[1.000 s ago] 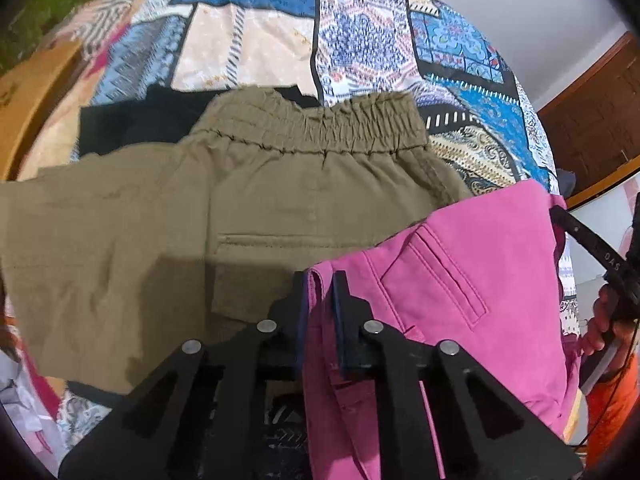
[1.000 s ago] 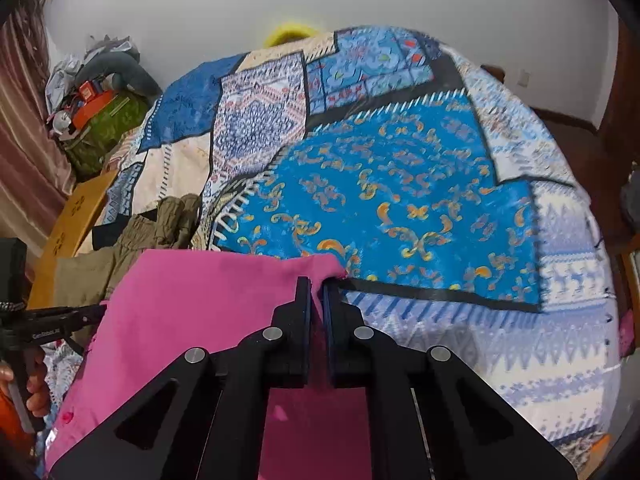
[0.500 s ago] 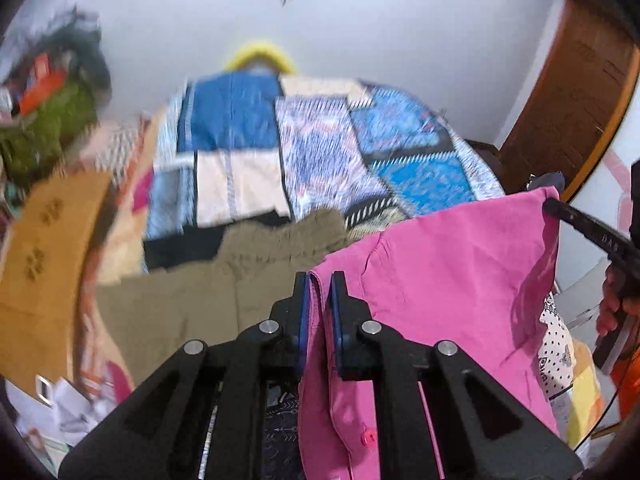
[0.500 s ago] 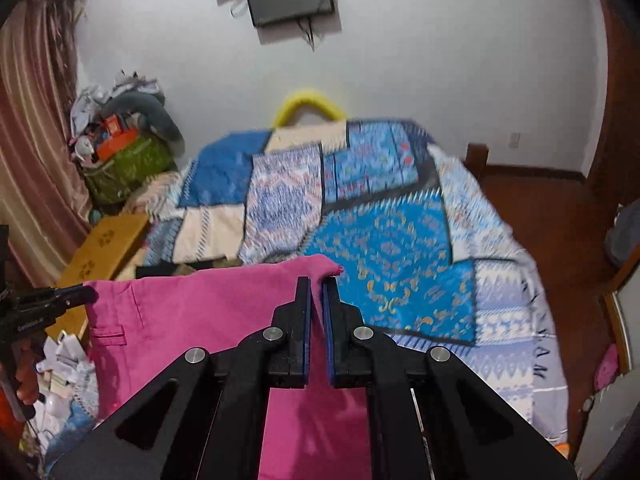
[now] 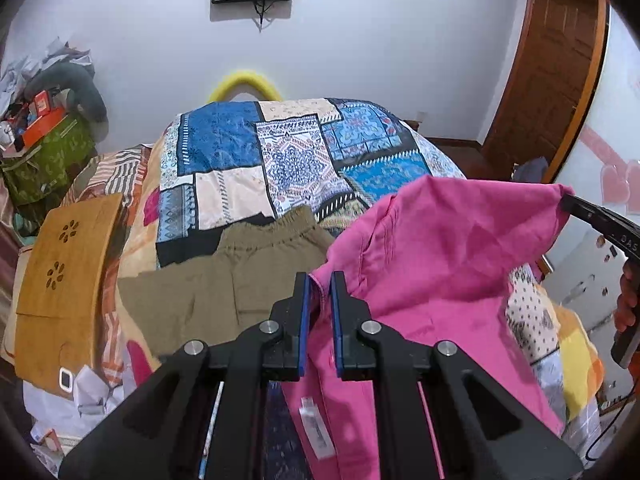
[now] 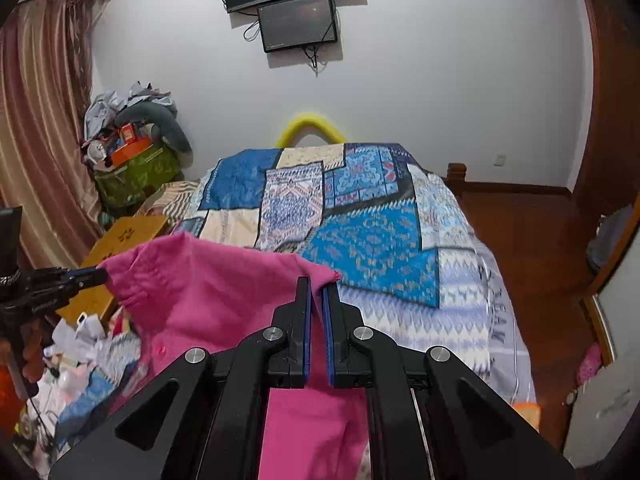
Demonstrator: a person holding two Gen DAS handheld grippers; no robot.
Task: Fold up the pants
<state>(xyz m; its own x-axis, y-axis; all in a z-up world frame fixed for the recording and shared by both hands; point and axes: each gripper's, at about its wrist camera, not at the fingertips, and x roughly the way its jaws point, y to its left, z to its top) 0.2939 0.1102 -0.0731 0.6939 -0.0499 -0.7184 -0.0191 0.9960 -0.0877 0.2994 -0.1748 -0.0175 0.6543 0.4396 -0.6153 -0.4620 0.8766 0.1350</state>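
The pink pants [image 5: 448, 264] hang in the air in front of the bed, stretched between both grippers; they also show in the right wrist view [image 6: 208, 292]. My left gripper [image 5: 320, 280] is shut on one corner of their waistband. My right gripper [image 6: 316, 284] is shut on the other corner. In the left wrist view the right gripper's tip [image 5: 576, 208] shows at the far right. In the right wrist view the left gripper's tip [image 6: 80, 278] shows at the far left. The lower part of the pants hangs out of sight.
The bed with a patchwork cover [image 5: 280, 160] lies ahead. Olive-green shorts [image 5: 240, 272] lie on its near left over a black garment [image 5: 176, 256]. A wooden lap table [image 5: 60, 272] stands at the left. Clutter [image 6: 132, 148] fills the left corner. A wooden door [image 5: 552, 80] is right.
Both grippers have lifted the pink pants up off the bed and drawn back from it. The view now takes in the whole bed and the wall.
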